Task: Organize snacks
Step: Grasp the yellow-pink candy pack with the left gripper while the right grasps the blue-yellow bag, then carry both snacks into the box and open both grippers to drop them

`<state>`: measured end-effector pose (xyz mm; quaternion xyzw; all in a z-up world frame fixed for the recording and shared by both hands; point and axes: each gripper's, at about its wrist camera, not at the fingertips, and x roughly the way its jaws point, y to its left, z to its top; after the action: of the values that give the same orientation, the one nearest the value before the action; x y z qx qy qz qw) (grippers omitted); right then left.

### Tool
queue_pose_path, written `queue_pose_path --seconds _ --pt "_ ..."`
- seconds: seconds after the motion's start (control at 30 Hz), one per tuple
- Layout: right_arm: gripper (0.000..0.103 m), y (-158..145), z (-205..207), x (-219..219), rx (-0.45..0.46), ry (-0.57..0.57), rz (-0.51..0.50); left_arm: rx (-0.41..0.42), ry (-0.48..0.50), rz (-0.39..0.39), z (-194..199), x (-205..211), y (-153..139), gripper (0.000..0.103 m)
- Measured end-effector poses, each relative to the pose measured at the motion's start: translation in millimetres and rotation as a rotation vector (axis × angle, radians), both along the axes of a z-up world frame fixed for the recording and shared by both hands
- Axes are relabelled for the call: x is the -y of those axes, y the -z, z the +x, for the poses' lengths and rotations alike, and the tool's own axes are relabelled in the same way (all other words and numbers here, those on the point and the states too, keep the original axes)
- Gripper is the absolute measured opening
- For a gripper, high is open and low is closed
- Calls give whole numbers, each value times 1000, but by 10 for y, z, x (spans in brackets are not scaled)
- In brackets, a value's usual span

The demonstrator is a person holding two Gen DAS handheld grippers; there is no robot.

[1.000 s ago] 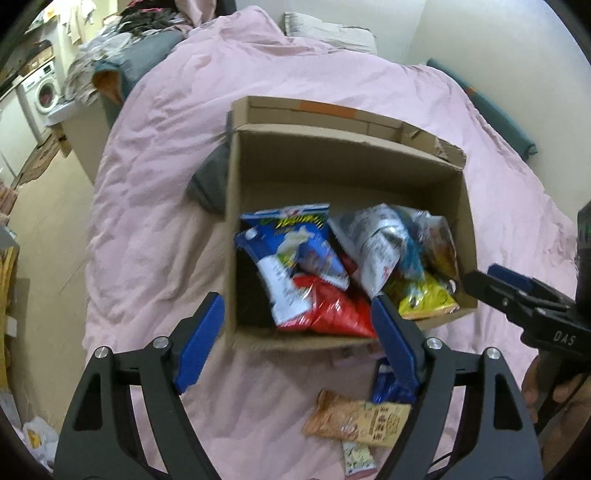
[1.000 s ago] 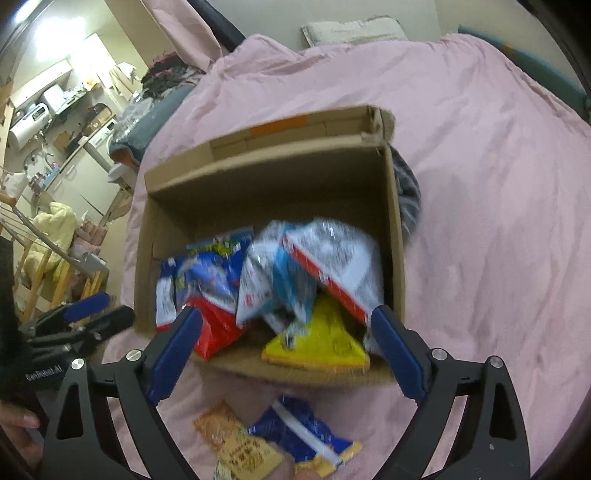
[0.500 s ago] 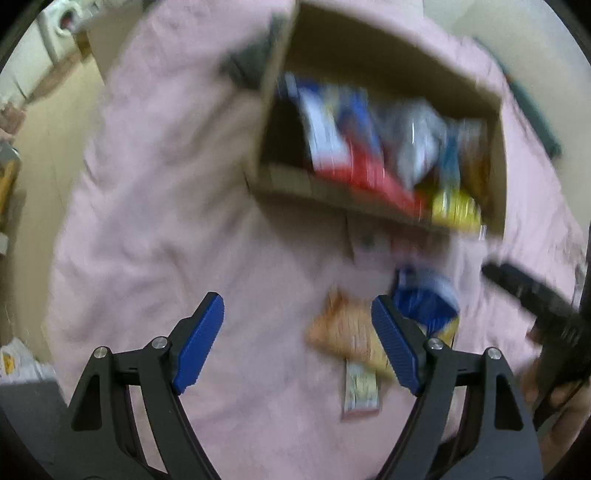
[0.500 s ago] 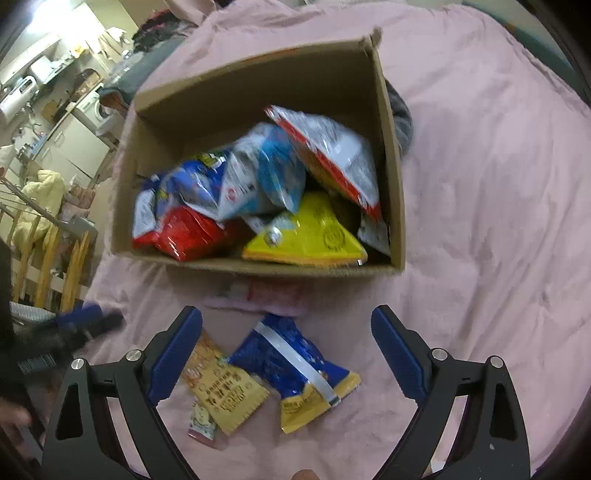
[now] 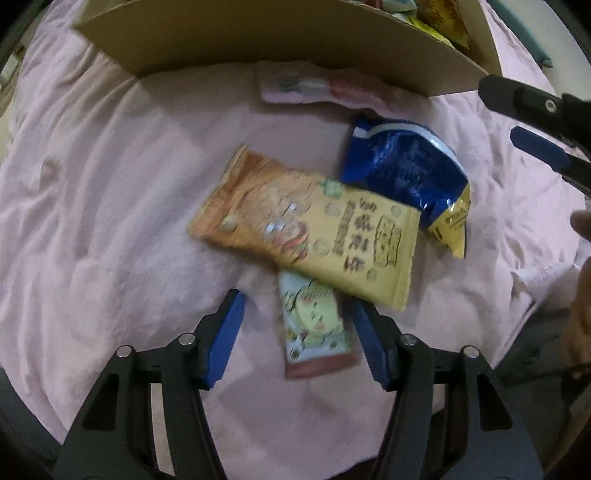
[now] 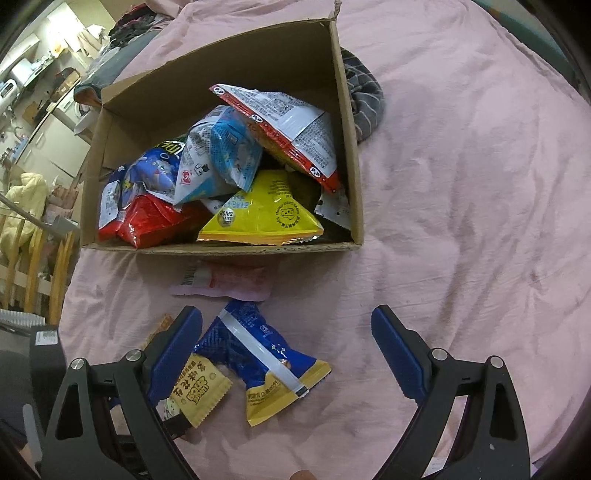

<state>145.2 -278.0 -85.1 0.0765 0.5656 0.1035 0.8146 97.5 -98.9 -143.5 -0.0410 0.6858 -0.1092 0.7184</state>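
A cardboard box (image 6: pixel 351 177) holding several snack bags stands on the pink bedspread; its near wall (image 5: pixel 258 33) shows in the left wrist view. In front of it lie a pink packet (image 5: pixel 317 86), a blue bag (image 5: pixel 402 162), an orange-yellow bag (image 5: pixel 310 229) and a small pale packet (image 5: pixel 314 325). My left gripper (image 5: pixel 297 341) is open, low over the small packet, its fingers either side of it. My right gripper (image 6: pixel 286 354) is open above the blue bag (image 6: pixel 258 350); the pink packet (image 6: pixel 225 282) and orange-yellow bag (image 6: pixel 199 391) show here too.
A grey striped cloth (image 6: pixel 364 99) lies behind the box's right side. The bed's left edge drops to a room with wooden rails (image 6: pixel 29 266) and cupboards. The right gripper's fingers (image 5: pixel 535 147) show at the right of the left wrist view.
My left gripper has dropped from over the box towards the loose packets and narrowed its opening around the small packet. My right gripper has pulled back and lowered over the blue bag.
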Motion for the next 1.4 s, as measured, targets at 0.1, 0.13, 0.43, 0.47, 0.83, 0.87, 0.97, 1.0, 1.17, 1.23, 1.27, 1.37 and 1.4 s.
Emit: queue_pose_path --seconds 0.1,0.13,0.43,0.47,0.83,0.87,0.97,1.0,1.17,1.23,1.27,1.37,1.4 --pt "95 40 -15 3 -15 -5 -17 14 15 14 48 90 9 49" --pt "95 66 -14 5 -24 -6 -27 15 11 23 77 101 5 43" --pt "93 302 28 -302 -117 -128 -70 23 49 60 60 2 -75 23" --pt "87 328 38 -350 -125 -144 -77 23 49 66 45 5 -78 23" --pt "38 492 -43 -662 -142 -286 -162 73 31 143 -87 -449 -214 23" --pt "31 454 -102 -680 -134 -300 -153 81 20 150 -96 -489 -238 23" --pt "25 336 -227 -683 -105 -316 -135 113 -19 153 -117 -600 -352 23" --pt "24 305 -259 -687 -95 -321 -126 125 -37 151 -122 -638 -388 23" --pt "22 176 -427 -679 -54 -319 -73 161 -93 142 -118 -722 -483 23" --pt "22 141 -492 -660 -38 -317 -60 178 -106 151 -60 -814 -551 23" --pt "22 103 -483 -649 -35 -316 -49 183 -112 152 -41 -857 -586 23" --pt "22 54 -524 -643 -32 -306 -6 214 -128 173 19 -945 -580 23" --pt "22 33 -529 -644 -25 -303 1 214 -129 186 32 -950 -548 23"
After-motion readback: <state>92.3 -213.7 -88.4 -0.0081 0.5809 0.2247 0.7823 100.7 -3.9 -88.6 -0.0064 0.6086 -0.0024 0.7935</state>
